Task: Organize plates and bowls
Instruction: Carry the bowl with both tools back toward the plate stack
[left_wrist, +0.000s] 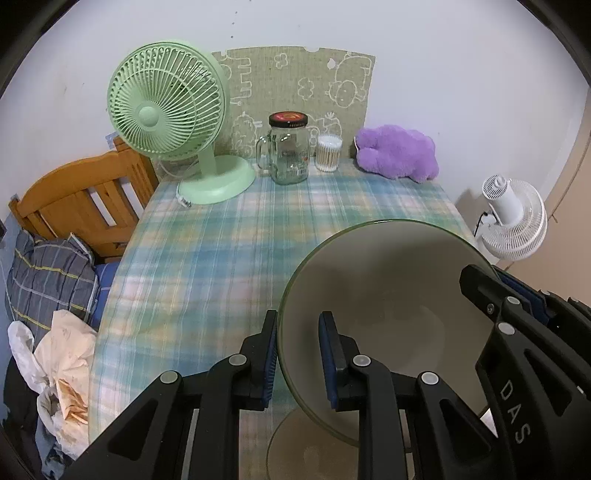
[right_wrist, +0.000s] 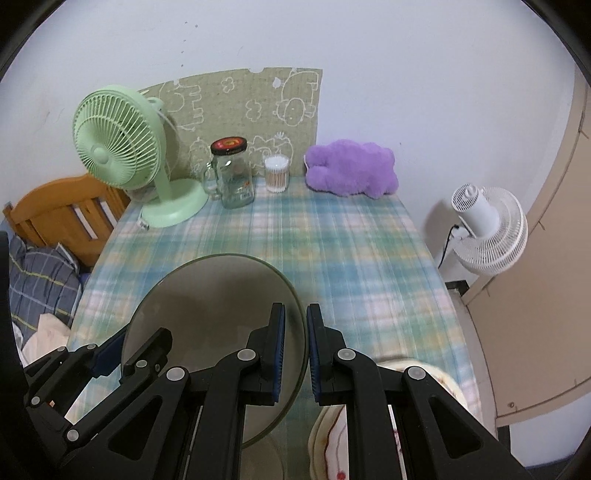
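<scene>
A large grey-beige bowl (left_wrist: 388, 288) with a thin green rim hangs tilted above the plaid tablecloth (left_wrist: 207, 258), held from both sides. My left gripper (left_wrist: 299, 354) is shut on its left rim, one pad inside and one outside. On the opposite rim my right gripper (left_wrist: 498, 284) is shut too. The right wrist view shows the same bowl (right_wrist: 214, 295), with the right gripper (right_wrist: 295, 350) clamped on its right edge and the left gripper (right_wrist: 125, 349) on its left edge. Below the bowl lies another greyish dish (left_wrist: 295, 446). A cream dish with red flowers (right_wrist: 436, 376) sits under the right gripper.
At the back of the table stand a green desk fan (left_wrist: 166, 107), a glass jar mug with a black lid (left_wrist: 290, 151), a tub of cotton swabs (left_wrist: 328, 153) and a purple plush (left_wrist: 399, 153). A white fan (left_wrist: 513, 218) stands right of the table, a wooden bedhead (left_wrist: 81, 199) left.
</scene>
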